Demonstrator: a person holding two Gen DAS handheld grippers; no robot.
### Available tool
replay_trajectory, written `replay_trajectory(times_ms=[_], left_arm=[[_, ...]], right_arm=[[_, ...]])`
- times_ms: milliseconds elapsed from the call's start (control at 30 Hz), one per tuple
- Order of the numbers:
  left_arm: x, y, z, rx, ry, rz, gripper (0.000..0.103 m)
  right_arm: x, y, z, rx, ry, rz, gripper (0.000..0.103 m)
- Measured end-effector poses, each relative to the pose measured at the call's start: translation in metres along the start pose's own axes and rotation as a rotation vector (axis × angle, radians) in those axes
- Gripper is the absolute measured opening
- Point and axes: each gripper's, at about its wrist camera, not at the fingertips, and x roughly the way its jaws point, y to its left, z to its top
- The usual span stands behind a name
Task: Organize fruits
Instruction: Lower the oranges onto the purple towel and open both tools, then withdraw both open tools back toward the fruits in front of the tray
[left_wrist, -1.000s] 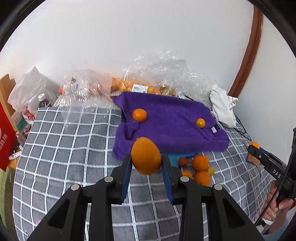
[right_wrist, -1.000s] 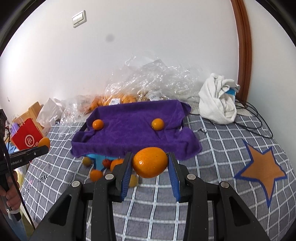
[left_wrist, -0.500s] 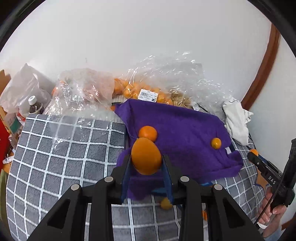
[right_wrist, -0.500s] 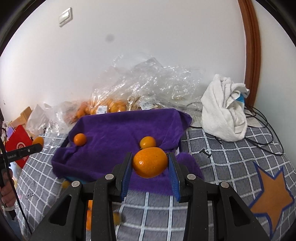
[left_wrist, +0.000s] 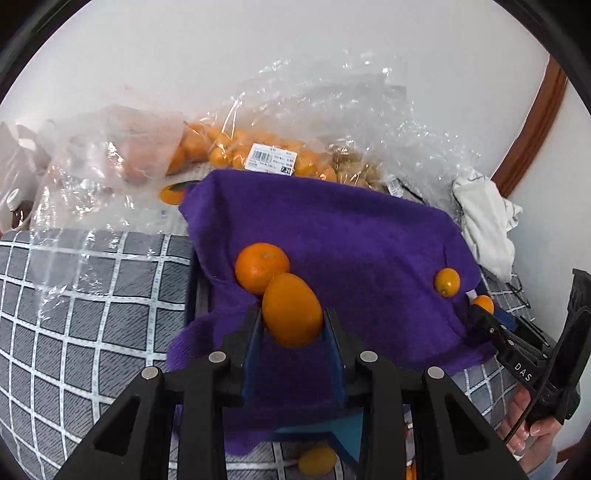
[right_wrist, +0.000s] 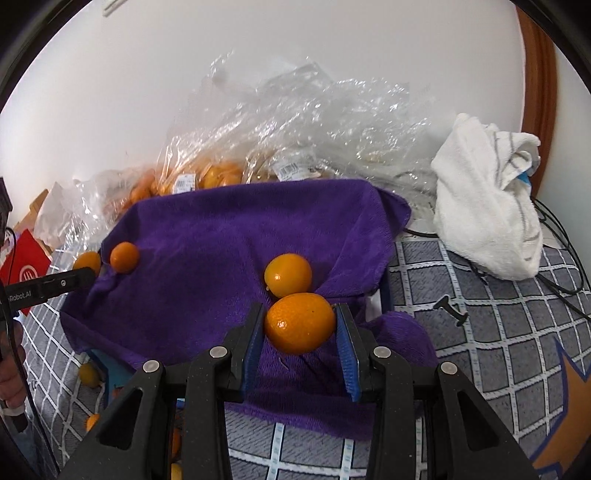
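While each clamps an orange, the left gripper (left_wrist: 291, 321) and right gripper (right_wrist: 300, 323) hang over the purple towel (right_wrist: 207, 251)

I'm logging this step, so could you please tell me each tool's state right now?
Left tool: shut on an orange.
Right tool: shut on a second orange.

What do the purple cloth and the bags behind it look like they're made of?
Purple cloth: apparently plush microfibre or terry, matte, with a fuzzy nap and soft folds. Bags: thin clear plastic film, glossy, crinkled, with bright glints and fruit showing through.
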Motion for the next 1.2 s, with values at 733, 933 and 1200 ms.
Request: replay_trajectory(times_ms=[733, 933, 1200], left_arm=[[-0.008, -0.016, -0.013, 0.063, 0.009, 0.086, 0.054], [-0.049, -0.019, -0.027, 0.045, -0.015, 0.049, 0.054], [-0.109, -0.029, -0.061, 0.075, -0.132, 0.057, 0.054]], right_arm=[[-0.046, 0.009, -0.005, -0.020, -0.047, -0.014, 0.076], [-0.083, 0.009, -0.013, 0.001, -0.082, -0.041, 0.078], [-0.131, 0.007, -0.036, 0.038, -0.135, -0.027, 0.078]])
